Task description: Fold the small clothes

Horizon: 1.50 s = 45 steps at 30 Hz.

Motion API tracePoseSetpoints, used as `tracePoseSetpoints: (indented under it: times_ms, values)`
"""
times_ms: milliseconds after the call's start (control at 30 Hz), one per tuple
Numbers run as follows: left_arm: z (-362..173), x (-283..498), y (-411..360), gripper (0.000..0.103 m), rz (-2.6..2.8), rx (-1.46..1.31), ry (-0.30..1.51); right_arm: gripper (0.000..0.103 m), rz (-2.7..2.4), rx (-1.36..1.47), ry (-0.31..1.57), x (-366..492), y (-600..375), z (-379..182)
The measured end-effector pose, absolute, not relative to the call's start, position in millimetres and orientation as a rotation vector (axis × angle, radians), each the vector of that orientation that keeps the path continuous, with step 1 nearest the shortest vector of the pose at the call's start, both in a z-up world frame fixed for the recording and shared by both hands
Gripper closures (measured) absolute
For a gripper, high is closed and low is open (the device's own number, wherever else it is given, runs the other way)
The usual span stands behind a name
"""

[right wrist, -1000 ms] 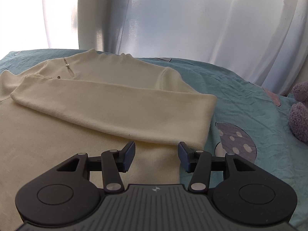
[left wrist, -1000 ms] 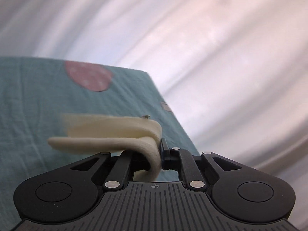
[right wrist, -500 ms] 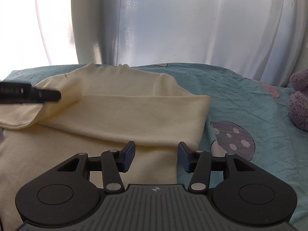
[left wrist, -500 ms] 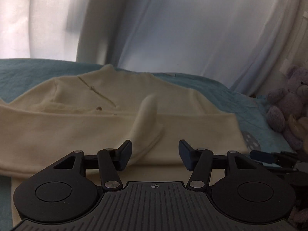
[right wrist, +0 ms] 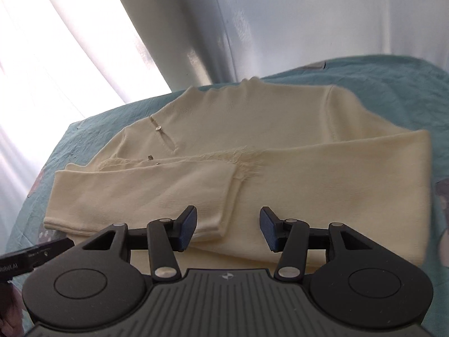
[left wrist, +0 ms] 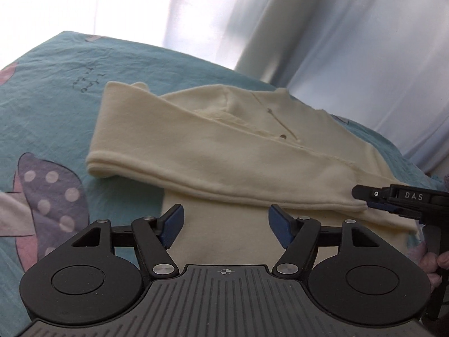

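Observation:
A cream sweater [left wrist: 224, 154] lies flat on the teal bedsheet [left wrist: 56, 84], both sleeves folded across its chest. My left gripper [left wrist: 224, 221] hovers over the sweater's lower body; its jaws are opening, with nothing between them. The near sleeve [left wrist: 196, 168] lies just beyond its fingertips. My right gripper [right wrist: 228, 224] is open and empty above the sleeve cuff [right wrist: 219, 196] and the overlapping far sleeve [right wrist: 364, 182]. In the left wrist view the right gripper [left wrist: 364, 199] sits at the sweater's right fold. The left gripper's black body shows at the right wrist view's lower left edge.
White curtains [right wrist: 252, 28] hang behind the bed, with bright window light on the left. The bedsheet [right wrist: 393, 78] has a purple spotted print [left wrist: 47, 196] left of the sweater. A person's hand [left wrist: 432, 261] shows at the right edge.
My left gripper let go of the sleeve, which now lies across the chest, opened, and swung round toward the sweater's left side. The right gripper tilted and shifted a little over the cuff.

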<state>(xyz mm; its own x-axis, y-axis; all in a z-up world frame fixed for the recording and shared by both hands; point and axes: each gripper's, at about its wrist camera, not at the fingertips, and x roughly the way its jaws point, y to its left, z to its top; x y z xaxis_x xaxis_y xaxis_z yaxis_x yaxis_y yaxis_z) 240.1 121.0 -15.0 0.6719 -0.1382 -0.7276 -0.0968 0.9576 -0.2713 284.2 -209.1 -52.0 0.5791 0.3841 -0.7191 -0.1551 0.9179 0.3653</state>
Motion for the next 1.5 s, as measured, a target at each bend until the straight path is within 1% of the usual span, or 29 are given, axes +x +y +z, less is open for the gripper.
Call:
tracePoseSetpoints:
  times_ms: [67,100,133,167,233,333,467,567,633,700,733,800,933,967,1000,1033,1100,1200,1500]
  values:
    - [-19.5,239.8,126.1,0.028,-0.009,-0.309,0.844,0.054,0.347,0.266,0.891,288.8,-200.2,-51.6]
    - [-22.6,241.6,127.7,0.028,-0.004,-0.317,0.85,0.066,0.359,0.265,0.891,290.5,-195.8,-51.8]
    - [-25.6,244.1,127.9,0.028,-0.002,-0.325,0.852,0.085,0.374,0.26,0.889,291.6,-191.4,-52.3]
    - [-25.9,244.2,128.7,0.028,-0.002,-0.328,0.85,0.092,0.391,0.247,0.894,293.0,-187.5,-53.7]
    - [-24.9,244.6,129.4,0.028,0.003,-0.319,0.846,0.097,0.385,0.217,0.88,291.8,-181.6,-53.2]
    - [-22.2,249.3,131.3,0.028,0.035,-0.29,0.84,0.097,0.344,0.178,0.783,280.0,-190.4,-36.1]
    - [-21.9,259.0,137.9,0.031,0.064,-0.286,0.837,0.097,0.184,0.119,0.666,263.2,-230.9,-12.6]
    - [-26.0,268.9,139.0,0.037,0.077,-0.283,0.844,0.097,0.112,0.123,0.707,265.1,-261.3,-17.2]
    - [-29.9,274.7,139.2,0.038,0.08,-0.295,0.854,0.097,0.084,0.167,0.757,268.2,-278.9,-27.0]
    - [-32.4,278.1,138.8,0.039,0.073,-0.308,0.86,0.095,0.087,0.219,0.791,267.6,-291.4,-36.7]
    - [-33.2,279.9,137.9,0.039,0.069,-0.309,0.861,0.09,0.091,0.25,0.803,268.1,-294.5,-40.6]
    - [-33.9,282.1,136.0,0.038,0.063,-0.3,0.864,0.087,0.1,0.291,0.816,271.0,-295.1,-47.1]
    - [-36.0,285.9,134.2,0.038,0.07,-0.288,0.878,0.085,0.119,0.307,0.821,277.1,-292.5,-54.6]
    - [-36.0,286.5,134.5,0.038,0.072,-0.291,0.88,0.087,0.128,0.305,0.817,277.2,-291.7,-54.1]
    - [-35.9,286.7,135.0,0.038,0.073,-0.295,0.881,0.093,0.131,0.291,0.813,278.1,-290.0,-53.0]
    - [-35.3,286.7,135.9,0.038,0.072,-0.299,0.881,0.095,0.128,0.256,0.801,277.6,-286.6,-49.2]
    - [-34.5,286.3,137.2,0.038,0.075,-0.303,0.878,0.096,0.1,0.169,0.753,272.0,-280.7,-38.7]
    - [-32.5,284.9,138.5,0.037,0.084,-0.297,0.868,0.097,0.089,0.126,0.705,264.8,-279.6,-27.1]
    - [-28.8,287.1,140.7,0.036,0.093,-0.296,0.859,0.097,0.027,0.097,0.736,259.1,-291.5,-34.4]
